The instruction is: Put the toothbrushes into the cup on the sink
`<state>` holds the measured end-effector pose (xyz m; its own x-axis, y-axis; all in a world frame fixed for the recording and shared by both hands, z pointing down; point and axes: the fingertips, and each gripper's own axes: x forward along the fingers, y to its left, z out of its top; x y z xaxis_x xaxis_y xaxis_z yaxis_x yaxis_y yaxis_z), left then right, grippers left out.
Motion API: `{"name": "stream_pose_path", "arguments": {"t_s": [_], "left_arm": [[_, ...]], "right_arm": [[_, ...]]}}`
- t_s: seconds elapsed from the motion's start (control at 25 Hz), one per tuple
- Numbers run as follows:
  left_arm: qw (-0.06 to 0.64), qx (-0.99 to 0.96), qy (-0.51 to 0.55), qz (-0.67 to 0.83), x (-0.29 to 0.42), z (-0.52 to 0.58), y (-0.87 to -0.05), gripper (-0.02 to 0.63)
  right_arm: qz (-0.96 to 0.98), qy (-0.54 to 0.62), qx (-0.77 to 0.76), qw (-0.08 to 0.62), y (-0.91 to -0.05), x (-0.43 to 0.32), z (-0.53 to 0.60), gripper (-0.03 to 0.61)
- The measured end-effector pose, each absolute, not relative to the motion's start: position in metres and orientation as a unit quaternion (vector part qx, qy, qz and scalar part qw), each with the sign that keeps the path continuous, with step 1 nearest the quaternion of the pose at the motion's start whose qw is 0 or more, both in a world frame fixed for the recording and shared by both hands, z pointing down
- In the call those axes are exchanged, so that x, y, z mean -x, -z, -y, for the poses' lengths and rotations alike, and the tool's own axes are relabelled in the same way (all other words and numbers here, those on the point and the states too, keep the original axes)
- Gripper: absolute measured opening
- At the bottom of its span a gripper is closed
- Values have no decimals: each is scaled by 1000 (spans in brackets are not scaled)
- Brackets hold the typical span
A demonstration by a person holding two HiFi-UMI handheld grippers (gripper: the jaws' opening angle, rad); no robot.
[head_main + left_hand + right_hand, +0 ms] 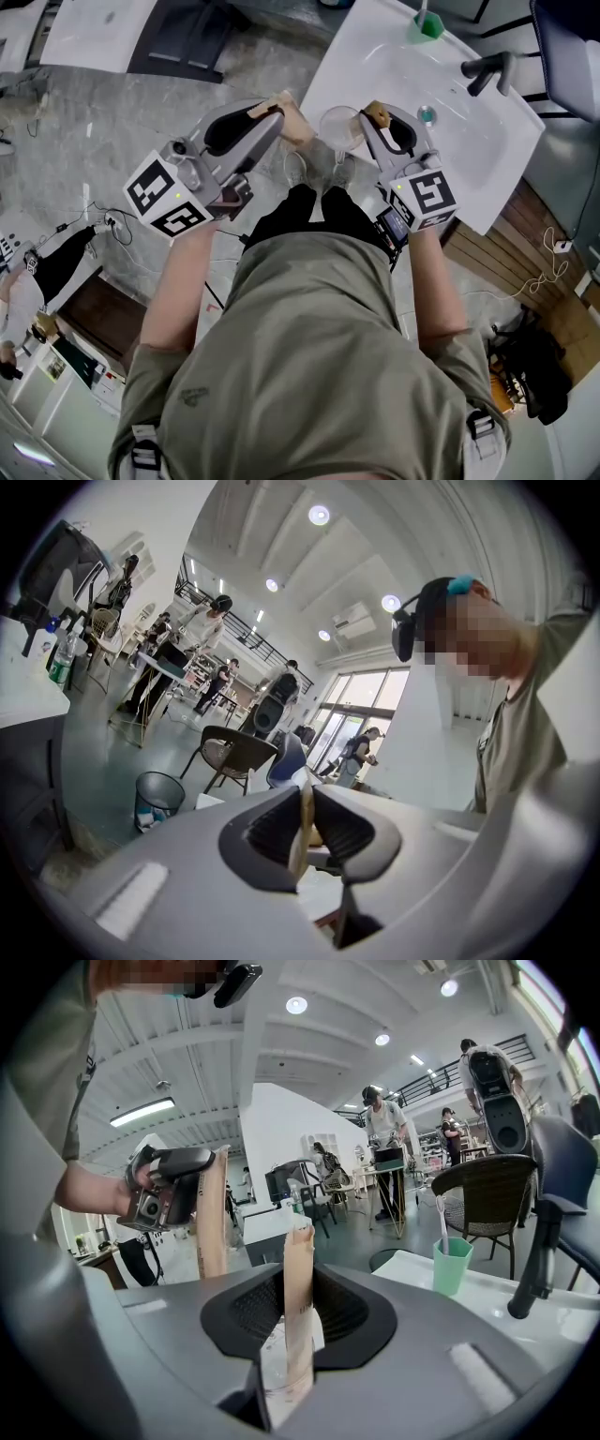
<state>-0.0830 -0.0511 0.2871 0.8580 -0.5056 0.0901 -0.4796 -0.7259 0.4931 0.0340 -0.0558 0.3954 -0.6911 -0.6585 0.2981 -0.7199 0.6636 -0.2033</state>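
Note:
Each gripper is shut on a tan wooden toothbrush. In the head view my left gripper (275,111) holds its toothbrush (268,106) just left of a clear cup (339,127), which stands on the near corner of the white sink (469,141). My right gripper (375,117) holds the other toothbrush (377,115) at the cup's right rim. The left gripper view shows the handle (302,832) edge-on between the pads. In the right gripper view the handle (298,1307) stands upright over the clear cup (278,1382), and the left gripper (173,1194) shows beyond.
A green cup (427,25) with a toothbrush in it stands at the sink's far edge, also in the right gripper view (451,1265). A black faucet (487,70) rises at the sink's right side. Chairs, tables and people stand further off in the room.

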Motion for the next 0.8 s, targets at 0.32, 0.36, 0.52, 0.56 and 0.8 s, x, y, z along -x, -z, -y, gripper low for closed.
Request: {"name": "stream_pose_path", "arguments": {"t_s": [0.32,0.36,0.52,0.56,0.8], "left_arm": [[257,-929,30,264,83,52,-284,48],[257,-929,30,263,83,53,-283,48],[255,-930,32,262,84,53,-281,49],[255,-930,33,262,84,53,-280,48],[253,-932,35,258,82,52,-277,48]], "right_arm": [[909,-155,-377,88,-386,-34,56,75],[909,-155,-377,86,-385,-35,56,88],[909,-155,-378,80,-378,-36,56,106],[909,-155,-379,78,-377,-37,56,106],[906,-157,-386,74,-372,-42,55,107]]}}
